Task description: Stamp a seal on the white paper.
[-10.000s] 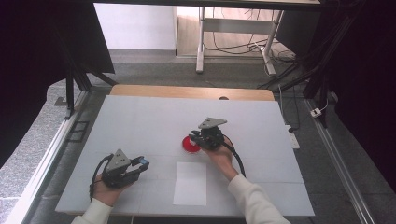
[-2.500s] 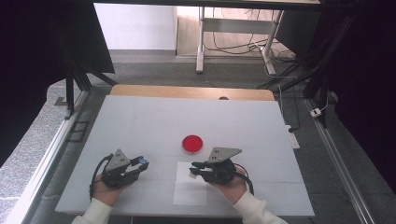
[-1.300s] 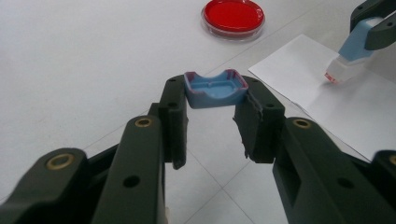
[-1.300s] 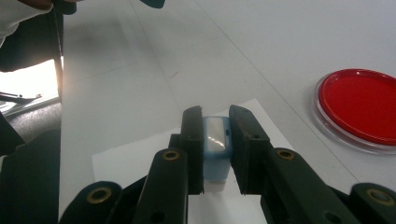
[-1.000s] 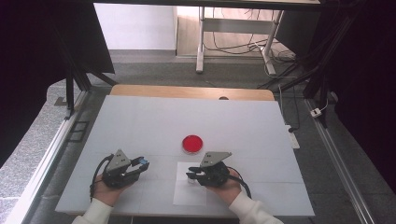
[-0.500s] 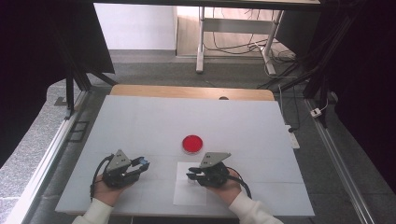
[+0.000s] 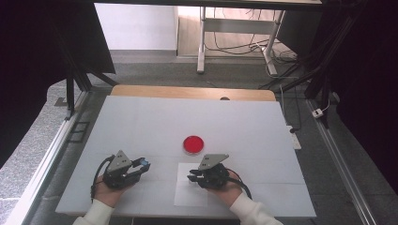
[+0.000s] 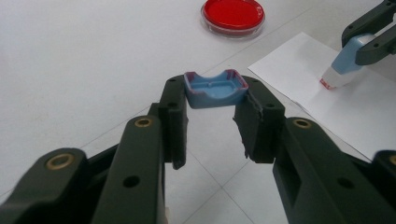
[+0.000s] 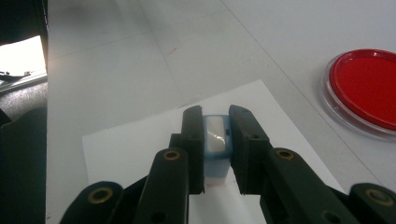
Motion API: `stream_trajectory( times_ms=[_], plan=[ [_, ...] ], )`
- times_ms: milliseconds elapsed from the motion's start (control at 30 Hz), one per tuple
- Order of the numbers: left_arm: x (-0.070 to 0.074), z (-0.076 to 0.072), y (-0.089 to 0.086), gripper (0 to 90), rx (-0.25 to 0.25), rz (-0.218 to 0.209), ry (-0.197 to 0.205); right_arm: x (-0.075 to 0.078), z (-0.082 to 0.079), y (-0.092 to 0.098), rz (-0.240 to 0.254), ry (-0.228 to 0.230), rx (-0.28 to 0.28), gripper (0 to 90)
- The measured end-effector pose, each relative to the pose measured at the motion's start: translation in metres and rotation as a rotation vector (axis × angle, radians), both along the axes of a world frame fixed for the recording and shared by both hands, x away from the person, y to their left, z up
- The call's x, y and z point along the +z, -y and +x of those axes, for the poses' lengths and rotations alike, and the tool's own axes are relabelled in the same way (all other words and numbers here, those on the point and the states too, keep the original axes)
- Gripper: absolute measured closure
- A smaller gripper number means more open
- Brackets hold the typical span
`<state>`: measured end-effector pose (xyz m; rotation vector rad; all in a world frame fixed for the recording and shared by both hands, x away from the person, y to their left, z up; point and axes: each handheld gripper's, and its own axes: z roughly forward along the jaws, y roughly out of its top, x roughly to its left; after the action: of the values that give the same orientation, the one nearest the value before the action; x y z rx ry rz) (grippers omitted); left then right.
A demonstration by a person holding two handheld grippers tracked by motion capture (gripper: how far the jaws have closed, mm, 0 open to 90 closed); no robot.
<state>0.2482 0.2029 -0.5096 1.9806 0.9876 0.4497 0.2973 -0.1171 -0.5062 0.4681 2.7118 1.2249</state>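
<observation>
Stamp (image 9: pixel 215 142) pinched by right gripper (image 9: pixel 215 140) presses on paper (image 7: pixel 190 190); left gripper (image 8: pixel 212 100), beside paper, clamps cap (image 8: pixel 215 88).

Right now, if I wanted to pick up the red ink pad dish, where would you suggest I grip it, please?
Grip the red ink pad dish across its clear outer rim, coming straight down from above. It is round, flat and shallow, lying level on the table, so a side approach finds little wall to catch. Keep the jaws off the red surface, which probably smears.
</observation>
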Motion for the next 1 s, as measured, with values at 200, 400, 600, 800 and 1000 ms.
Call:
stream_trajectory(
  times_ms=[200, 400, 600, 800, 1000],
  plan=[
    [0.0000, 0.0000, -0.0004, 64.0, 0.002, -0.001, 0.001, 0.0008, 0.0003, -0.0007, -0.014, -0.003, 0.004, 76.5],
    [-0.0003, 0.0002, -0.0011, 64.0, 0.005, -0.001, 0.000, -0.0002, 0.0002, -0.0005, -0.008, 0.001, 0.005, 76.5],
    [-0.0003, 0.0002, -0.0011, 64.0, 0.004, -0.002, 0.001, -0.0001, -0.0009, -0.0008, -0.011, 0.005, 0.005, 76.6],
    [-0.0002, 0.0001, -0.0025, 64.0, 0.008, -0.005, 0.001, -0.0004, -0.0016, -0.0007, -0.013, 0.012, 0.007, 76.6],
    [-0.0002, 0.0002, -0.0028, 64.0, 0.007, -0.006, 0.001, -0.0008, -0.0022, -0.0006, -0.010, 0.019, 0.008, 76.7]
  ],
)
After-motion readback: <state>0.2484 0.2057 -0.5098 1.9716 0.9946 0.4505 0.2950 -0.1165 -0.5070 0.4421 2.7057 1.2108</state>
